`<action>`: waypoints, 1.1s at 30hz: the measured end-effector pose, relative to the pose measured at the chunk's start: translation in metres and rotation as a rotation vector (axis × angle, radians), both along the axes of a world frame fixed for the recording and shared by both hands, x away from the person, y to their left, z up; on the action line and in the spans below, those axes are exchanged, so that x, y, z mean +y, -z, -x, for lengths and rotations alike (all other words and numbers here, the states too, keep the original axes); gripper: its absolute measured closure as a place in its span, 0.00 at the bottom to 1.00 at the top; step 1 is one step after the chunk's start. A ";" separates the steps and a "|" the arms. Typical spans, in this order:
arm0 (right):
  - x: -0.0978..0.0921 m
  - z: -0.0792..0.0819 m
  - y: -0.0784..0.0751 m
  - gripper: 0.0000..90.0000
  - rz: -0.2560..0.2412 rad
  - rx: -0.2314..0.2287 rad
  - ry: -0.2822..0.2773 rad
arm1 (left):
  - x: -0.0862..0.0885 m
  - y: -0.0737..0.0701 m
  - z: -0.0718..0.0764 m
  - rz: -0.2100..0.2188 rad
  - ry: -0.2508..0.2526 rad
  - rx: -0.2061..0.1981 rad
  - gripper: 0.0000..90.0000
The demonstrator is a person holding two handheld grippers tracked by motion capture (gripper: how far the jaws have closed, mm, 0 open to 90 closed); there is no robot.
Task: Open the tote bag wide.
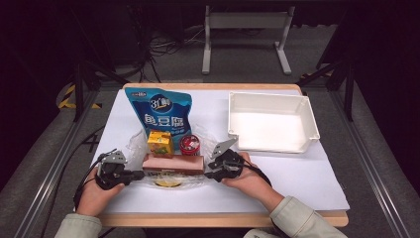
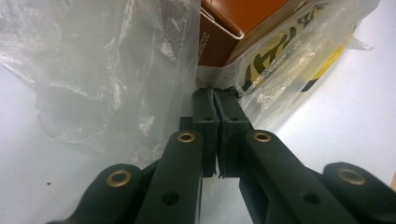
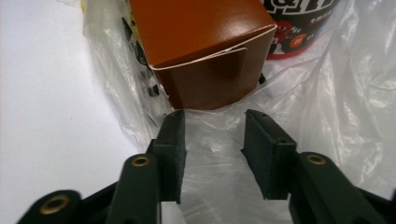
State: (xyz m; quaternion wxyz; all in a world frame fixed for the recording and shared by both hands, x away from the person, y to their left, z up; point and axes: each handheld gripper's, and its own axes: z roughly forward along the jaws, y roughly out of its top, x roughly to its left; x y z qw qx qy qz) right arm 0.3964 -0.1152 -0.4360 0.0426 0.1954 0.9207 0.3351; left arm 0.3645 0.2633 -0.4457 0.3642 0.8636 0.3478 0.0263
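Left claw pinches the plastic bag; right claw gapes just short of the brown box.

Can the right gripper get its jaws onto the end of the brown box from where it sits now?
Probably yes. The right gripper is open, with the brown box straight ahead. Only the clear plastic bag lies beneath and around it, so film might get pinched along with the box.

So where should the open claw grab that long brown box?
Probably the brown box by its near end, coming from the right: the right claw is already open, lined up with that narrow end, though the end looks slightly wider than the gap.
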 end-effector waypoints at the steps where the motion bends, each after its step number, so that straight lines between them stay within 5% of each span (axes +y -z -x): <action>1: 0.000 0.000 0.000 0.60 0.005 0.004 0.001 | 0.000 0.000 0.000 0.006 -0.001 0.001 0.96; 8: 0.000 0.009 -0.004 0.53 0.098 -0.030 -0.012 | 0.003 0.001 0.004 0.012 0.022 0.031 0.99; 14: -0.003 0.010 -0.007 0.43 0.073 -0.038 -0.029 | 0.007 0.001 0.008 0.010 0.008 0.037 0.94; 17: -0.005 0.012 -0.013 0.38 0.022 -0.061 -0.045 | 0.012 0.001 0.012 0.059 0.001 0.022 0.79; 24: -0.014 0.015 -0.039 0.33 -0.172 -0.136 -0.056 | 0.019 -0.011 0.022 0.154 0.002 -0.090 0.59; 29: -0.018 0.015 -0.052 0.32 -0.294 -0.161 -0.049 | 0.020 -0.019 0.026 0.220 0.016 -0.157 0.58; 33: -0.019 0.014 -0.060 0.34 -0.335 -0.179 -0.039 | 0.021 -0.023 0.028 0.250 0.011 -0.205 0.57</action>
